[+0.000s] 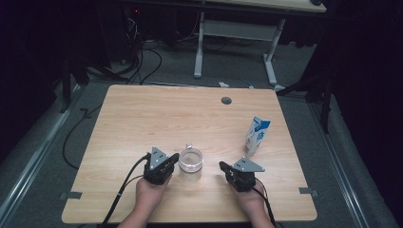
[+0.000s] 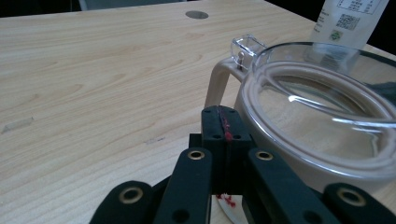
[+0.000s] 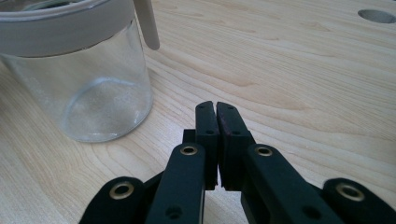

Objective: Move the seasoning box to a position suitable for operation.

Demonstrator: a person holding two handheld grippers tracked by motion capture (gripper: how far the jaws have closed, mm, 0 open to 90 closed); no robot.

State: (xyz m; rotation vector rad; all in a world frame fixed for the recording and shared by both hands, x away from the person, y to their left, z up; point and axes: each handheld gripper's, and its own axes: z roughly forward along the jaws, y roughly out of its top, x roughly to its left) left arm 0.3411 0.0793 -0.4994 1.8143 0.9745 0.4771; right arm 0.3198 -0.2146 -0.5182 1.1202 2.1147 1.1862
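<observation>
Glass jar (image 1: 191,160) with its clear lid on stands upright low in the middle of the high view, on the wooden surface (image 1: 142,118), right between the two grippers. Its long axis runs straight up from the surface; the round mouth faces the ceiling. A pale band circles the top, and a pale clasp arm (image 2: 218,84) with a small clear catch (image 2: 247,46) hangs off the rim, pointing toward the far edge of the surface in the high view.

Nothing looks started on it yet, to my eye. The left gripper (image 1: 175,158) sits just beside the jar at its left, jaws pressed flat together with nothing between them; in the left gripper view the closed tips (image 2: 223,122) lie low beside the jar's wall, close to it, though I cannot tell if they touch. The right gripper (image 1: 222,166) lies a little off to the jar's right, jaws likewise drawn together and empty, a hairline gap at the tips (image 3: 216,114) in the right gripper view.

A blue and white carton (image 1: 257,136) stands upright farther right, well apart from the jar. The jar looks empty. I judge that all of the handling of the jar is left to do.
</observation>
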